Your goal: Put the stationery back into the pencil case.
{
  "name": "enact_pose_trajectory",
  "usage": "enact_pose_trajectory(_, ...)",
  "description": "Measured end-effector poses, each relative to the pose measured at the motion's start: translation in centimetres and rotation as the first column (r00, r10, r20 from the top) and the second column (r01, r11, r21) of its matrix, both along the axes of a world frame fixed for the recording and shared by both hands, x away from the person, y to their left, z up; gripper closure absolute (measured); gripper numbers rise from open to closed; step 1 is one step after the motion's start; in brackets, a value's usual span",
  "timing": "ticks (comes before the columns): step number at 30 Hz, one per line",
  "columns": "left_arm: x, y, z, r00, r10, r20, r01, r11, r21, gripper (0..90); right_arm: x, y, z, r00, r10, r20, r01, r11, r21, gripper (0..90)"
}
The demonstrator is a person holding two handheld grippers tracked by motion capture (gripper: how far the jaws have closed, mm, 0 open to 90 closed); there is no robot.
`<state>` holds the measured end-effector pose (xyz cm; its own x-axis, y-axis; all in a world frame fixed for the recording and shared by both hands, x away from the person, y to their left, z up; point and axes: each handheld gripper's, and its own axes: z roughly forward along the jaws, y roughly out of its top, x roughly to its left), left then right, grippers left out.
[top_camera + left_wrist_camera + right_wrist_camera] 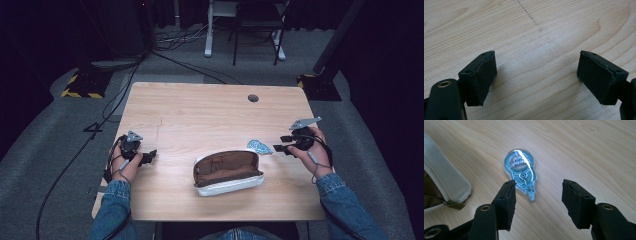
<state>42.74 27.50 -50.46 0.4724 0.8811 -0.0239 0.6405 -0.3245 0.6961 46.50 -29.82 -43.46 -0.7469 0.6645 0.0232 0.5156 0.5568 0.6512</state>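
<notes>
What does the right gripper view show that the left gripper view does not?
Right gripper view alone: the blue tape dispenser lying flat on the table, just beyond the right gripper, whose open jaws do not touch it, and a corner of the white pouch with its zip pull. Left gripper view alone: the left gripper, jaws open over bare wood. Both: the wooden table.
</notes>
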Motion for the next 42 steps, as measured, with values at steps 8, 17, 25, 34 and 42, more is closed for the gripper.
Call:
enact_pose_trajectory(8,0.0,0.0,0.0,1.0,0.001,0.0,-0.001,1.0,0.0,16.5,0.9,2.6,-0.4,0.9969,0.069,-0.037,-0.071,0.995,-0.07,43.6)
enact_pose_trajectory(17,0.0,0.0,0.0,1.0,-0.001,0.0,0.001,1.0,-0.001,16.3,1.6,4.2,-1.2,0.9917,0.101,-0.08,-0.111,0.9847,-0.134,43.7)
enact_pose_trajectory(25,0.1,0.0,0.0,1.0,-0.003,0.0,0.003,1.0,-0.001,16.3,2.4,4.9,-2.2,0.9876,0.102,-0.12,-0.122,0.9771,-0.174,42.9)
enact_pose_trajectory(34,0.1,0.0,0.0,1.0,-0.003,0.0,0.003,1.0,-0.001,16.3,2.9,5.4,-3.2,0.9839,0.101,-0.148,-0.129,0.9718,-0.197,42.7)
enact_pose_trajectory(42,0.0,0.0,0.0,1.0,-0.001,0.0,0.001,1.0,-0.002,16.4,3.3,5.9,-3.7,0.9813,0.108,-0.159,-0.14,0.9687,-0.205,42.4)
